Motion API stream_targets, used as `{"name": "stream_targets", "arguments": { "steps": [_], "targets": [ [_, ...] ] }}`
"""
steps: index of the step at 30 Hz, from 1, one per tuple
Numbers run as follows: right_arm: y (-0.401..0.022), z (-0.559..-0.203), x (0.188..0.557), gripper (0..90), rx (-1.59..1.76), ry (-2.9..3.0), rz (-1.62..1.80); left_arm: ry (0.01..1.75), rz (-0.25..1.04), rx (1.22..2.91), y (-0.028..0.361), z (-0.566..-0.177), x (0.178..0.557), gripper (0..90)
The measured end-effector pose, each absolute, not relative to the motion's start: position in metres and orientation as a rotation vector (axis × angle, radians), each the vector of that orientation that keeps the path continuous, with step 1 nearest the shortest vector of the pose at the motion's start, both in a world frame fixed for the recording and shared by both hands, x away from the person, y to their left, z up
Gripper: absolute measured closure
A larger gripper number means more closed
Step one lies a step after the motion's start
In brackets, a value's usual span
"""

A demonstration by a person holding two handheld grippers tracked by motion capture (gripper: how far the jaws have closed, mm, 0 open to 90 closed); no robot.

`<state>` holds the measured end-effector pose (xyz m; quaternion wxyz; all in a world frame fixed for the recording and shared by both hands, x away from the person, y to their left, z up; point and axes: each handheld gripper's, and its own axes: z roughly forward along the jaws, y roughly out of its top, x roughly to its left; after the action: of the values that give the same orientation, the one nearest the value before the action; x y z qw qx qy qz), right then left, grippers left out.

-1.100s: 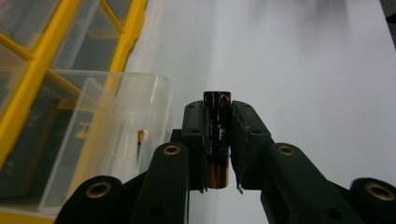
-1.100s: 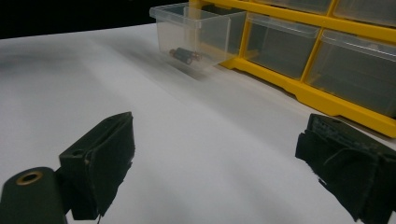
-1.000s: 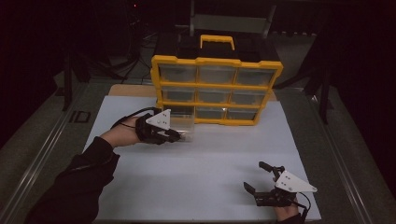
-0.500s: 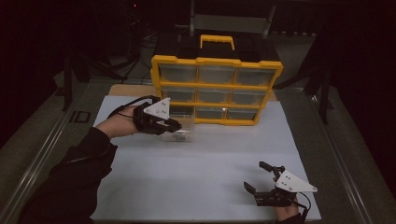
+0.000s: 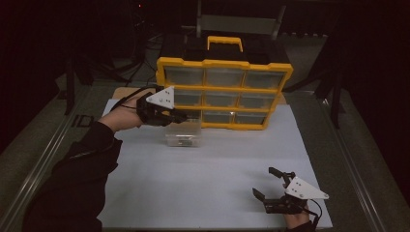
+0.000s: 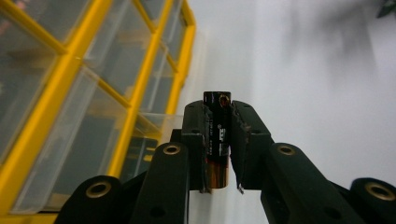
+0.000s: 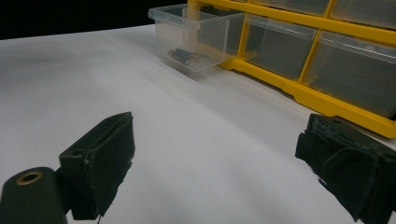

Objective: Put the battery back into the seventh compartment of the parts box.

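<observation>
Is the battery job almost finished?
Partly. Done: the clear drawer is out of the yellow organizer and holds small items. In hand: the left hand-held gripper clamps a battery. Left: putting it somewhere and sliding the drawer back, probably.

My high view is dim with dark edges; the white mat (image 5: 208, 179) looks bright, and close-up jaws look blurry.

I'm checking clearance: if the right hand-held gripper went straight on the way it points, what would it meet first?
Probably the clear drawer standing pulled out on the white table. The open right hand-held gripper has bare table ahead until then, though depth is hard to judge.
</observation>
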<state>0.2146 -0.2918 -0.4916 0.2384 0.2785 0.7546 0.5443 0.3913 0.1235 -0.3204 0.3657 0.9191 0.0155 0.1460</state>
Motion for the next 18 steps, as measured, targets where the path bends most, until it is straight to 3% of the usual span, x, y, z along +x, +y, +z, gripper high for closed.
{"name": "stream_targets", "arguments": {
  "steps": [18],
  "targets": [
    [-0.292,-0.492,0.215,9.2,0.762,2.067,1.493,0.085,0.39,2.302,0.118,-0.328,0.423,75.5]
  ]
}}
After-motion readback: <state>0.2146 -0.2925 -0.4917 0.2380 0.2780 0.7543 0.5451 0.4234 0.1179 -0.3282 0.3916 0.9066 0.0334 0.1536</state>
